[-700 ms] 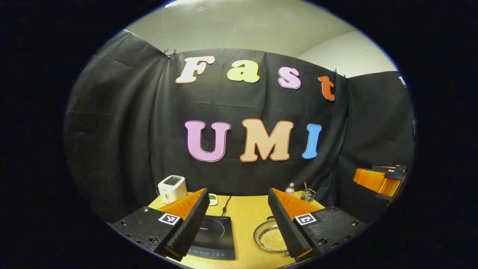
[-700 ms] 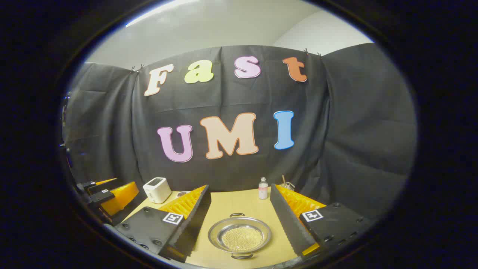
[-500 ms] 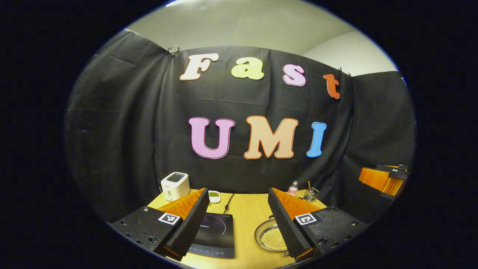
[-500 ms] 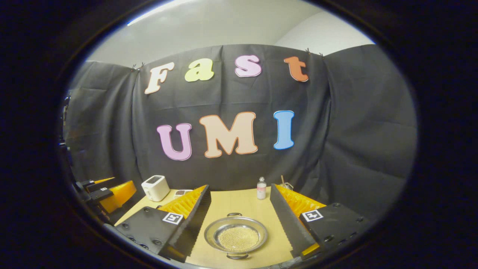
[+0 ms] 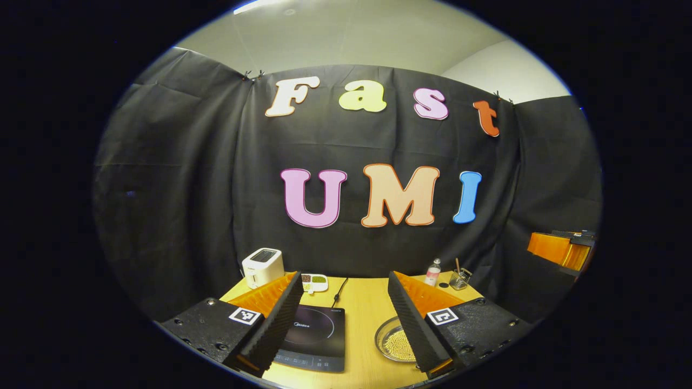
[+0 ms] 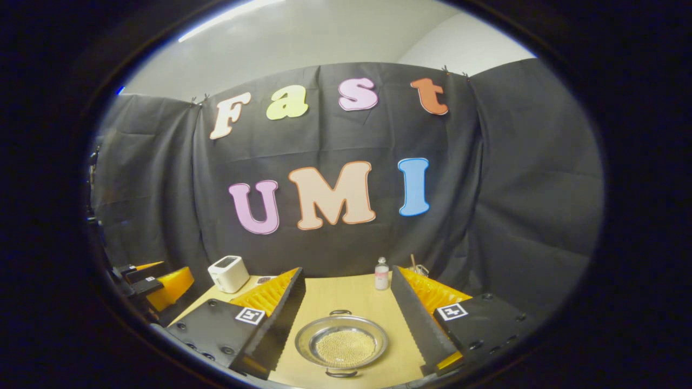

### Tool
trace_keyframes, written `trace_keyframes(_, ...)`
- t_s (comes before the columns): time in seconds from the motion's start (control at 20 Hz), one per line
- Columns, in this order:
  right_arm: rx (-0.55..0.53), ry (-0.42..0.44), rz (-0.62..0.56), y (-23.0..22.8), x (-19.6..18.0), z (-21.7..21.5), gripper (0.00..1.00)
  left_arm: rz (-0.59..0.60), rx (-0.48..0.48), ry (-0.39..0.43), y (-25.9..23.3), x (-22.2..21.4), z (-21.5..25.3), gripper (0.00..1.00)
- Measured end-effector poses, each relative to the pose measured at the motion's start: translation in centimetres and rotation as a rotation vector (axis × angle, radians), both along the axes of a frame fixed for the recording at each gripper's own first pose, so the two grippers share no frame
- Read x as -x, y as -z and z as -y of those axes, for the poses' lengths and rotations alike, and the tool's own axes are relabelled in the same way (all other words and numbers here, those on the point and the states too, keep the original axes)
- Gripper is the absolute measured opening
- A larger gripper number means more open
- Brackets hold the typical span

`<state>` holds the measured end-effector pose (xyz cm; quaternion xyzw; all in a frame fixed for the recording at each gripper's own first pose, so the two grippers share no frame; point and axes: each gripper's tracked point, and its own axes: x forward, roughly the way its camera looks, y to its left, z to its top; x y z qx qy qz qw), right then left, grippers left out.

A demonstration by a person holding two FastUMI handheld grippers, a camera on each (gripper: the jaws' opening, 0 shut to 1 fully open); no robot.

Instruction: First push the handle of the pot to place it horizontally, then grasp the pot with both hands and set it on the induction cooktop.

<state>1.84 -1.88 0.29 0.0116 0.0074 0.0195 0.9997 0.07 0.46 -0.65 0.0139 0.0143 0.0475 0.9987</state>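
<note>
Shallow steel pot (image 6: 341, 344), probably light and slippery; its small loop handles (image 6: 340, 372) are best gripped. Left gripper (image 5: 343, 319) and right gripper (image 6: 346, 313) are held wide, empty.

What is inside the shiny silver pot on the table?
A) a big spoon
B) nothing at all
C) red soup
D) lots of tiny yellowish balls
D: in the right gripper view the pot sits on the wooden table between the open fingers of the right gripper, and its bottom is covered with small pale yellow beads.
</note>
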Motion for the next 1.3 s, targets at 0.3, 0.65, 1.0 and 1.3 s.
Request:
trace_keyframes(0.3, -0.003, -0.029, -0.020, 0.6, -0.2, -0.3, 0.92, -0.006, -0.007, -0.039, 0.1, 0.6, -0.7, 0.93)
trace_keyframes(0.65, -0.006, -0.060, -0.046, 2.0, -0.1, -1.6, 0.98, 0.002, -0.027, -0.047, -0.4, 1.2, -1.3, 0.97)
trace_keyframes(1.0, -0.024, -0.065, -0.094, 4.1, -0.2, -2.1, 0.34, -0.002, -0.026, -0.038, 0.0, 0.9, -1.1, 0.93)
trace_keyframes(1.3, 0.019, -0.098, -0.159, 6.6, -0.9, -2.7, 0.31, -0.006, -0.040, -0.032, 0.0, 0.5, -1.0, 0.93)
